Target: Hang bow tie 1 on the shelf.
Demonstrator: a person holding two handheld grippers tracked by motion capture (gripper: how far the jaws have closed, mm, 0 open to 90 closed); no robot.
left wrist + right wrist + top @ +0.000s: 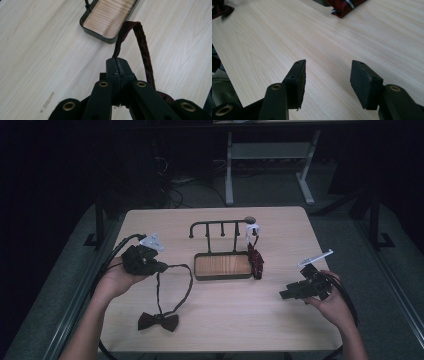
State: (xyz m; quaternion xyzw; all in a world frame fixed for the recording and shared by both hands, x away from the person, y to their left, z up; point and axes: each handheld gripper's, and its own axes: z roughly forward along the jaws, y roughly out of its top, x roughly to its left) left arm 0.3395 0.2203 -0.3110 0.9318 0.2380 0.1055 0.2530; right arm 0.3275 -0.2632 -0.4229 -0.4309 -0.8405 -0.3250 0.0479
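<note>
From my seat at the remote station, the bow tie's strap vanishes between the closed jaws of the left gripper, so I cannot see how much of it sits inside; its far end runs behind the gripper's arms. The wooden tray is cut off by the top edge there. In the right gripper view, the striped red tie beside the tray is cropped at the top edge, and a dark shape at the left corner is too blurred to identify. From above, the white item on the tray's rack is too small to tell.
</note>
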